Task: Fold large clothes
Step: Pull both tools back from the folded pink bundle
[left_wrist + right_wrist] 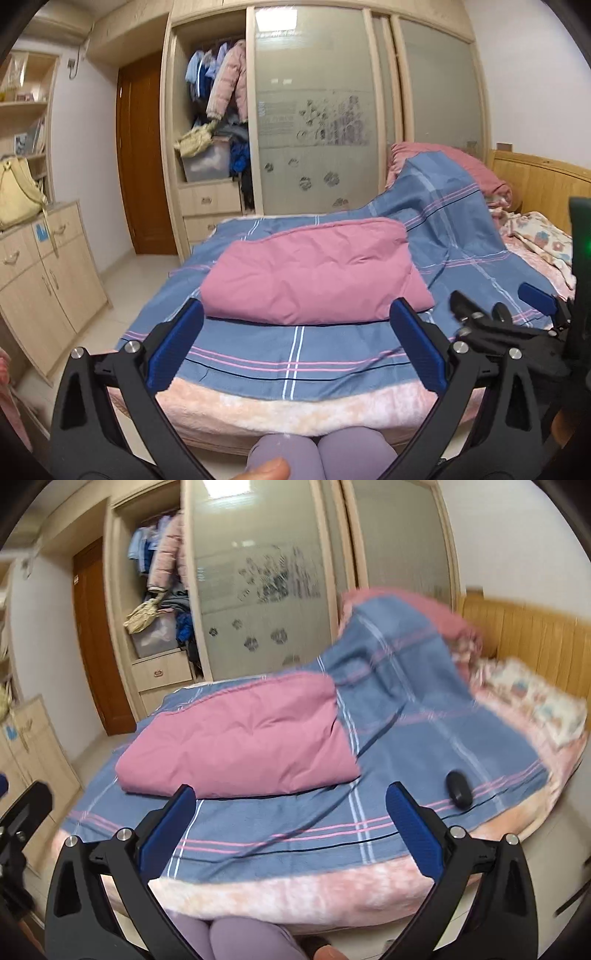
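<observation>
A pink padded garment (314, 273) lies folded into a thick rectangle on the blue plaid sheet (280, 354) of the bed; it also shows in the right wrist view (236, 746). My left gripper (295, 339) is open and empty, held just short of the garment's near edge, above the bed's front edge. My right gripper (291, 819) is open and empty, also short of the garment. The right gripper also shows at the right of the left wrist view (517, 306).
A black oval object (458, 788) lies on the sheet right of the garment. A heap of blue plaid and pink bedding (443, 184) rises at the head of the bed by the wooden headboard (543, 181). A wardrobe (214, 122) and cabinets (44, 273) stand beyond.
</observation>
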Demonstrator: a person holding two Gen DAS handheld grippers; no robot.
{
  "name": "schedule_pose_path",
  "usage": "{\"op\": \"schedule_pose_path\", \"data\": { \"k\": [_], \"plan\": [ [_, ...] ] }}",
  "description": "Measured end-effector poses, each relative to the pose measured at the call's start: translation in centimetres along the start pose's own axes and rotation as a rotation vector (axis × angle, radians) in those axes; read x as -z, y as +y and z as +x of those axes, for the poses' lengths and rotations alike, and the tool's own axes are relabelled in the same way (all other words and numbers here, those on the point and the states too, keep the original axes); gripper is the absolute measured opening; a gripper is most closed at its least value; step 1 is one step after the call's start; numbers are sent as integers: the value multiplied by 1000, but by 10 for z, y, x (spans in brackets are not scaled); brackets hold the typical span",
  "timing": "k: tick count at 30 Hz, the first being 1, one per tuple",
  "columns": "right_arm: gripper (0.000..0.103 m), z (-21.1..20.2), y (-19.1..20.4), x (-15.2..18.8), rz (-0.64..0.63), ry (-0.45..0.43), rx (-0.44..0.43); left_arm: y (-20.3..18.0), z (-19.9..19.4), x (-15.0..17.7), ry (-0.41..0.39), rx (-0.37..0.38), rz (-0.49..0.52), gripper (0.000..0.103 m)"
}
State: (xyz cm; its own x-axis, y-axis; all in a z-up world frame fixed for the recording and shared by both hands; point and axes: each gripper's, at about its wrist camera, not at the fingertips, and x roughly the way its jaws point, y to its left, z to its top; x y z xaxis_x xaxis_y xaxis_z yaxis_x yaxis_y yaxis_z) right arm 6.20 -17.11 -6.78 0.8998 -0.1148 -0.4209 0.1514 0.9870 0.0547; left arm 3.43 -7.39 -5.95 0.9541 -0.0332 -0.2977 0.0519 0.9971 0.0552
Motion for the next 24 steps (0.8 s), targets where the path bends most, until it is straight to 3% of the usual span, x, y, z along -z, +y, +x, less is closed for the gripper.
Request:
{"op": "schedule_pose_path", "data": {
  "k": [3,12,14,17,20,24],
  "plan": [
    [102,-24,6,1,-45,-34,52,-1,-26,-1,-29,-10,-2,101],
    [102,-65,7,-2,-59,-87,-8,12,-65,-10,-66,-19,-61,101],
    [102,-61,2,-9,-61,-108,-40,15,-56,-15,-53,-28,-79,101],
    [102,-37,-14,-29,-1,-75,-2,22,-19,-34,16,-6,-66,101],
    [102,-15,-23,-38,54,-66,-88,32,11,-37,33,1,-86,101],
    [102,23,-15,-30,31,-36,-30,44,48,-19,56,0,-113,101]
  ]
}}
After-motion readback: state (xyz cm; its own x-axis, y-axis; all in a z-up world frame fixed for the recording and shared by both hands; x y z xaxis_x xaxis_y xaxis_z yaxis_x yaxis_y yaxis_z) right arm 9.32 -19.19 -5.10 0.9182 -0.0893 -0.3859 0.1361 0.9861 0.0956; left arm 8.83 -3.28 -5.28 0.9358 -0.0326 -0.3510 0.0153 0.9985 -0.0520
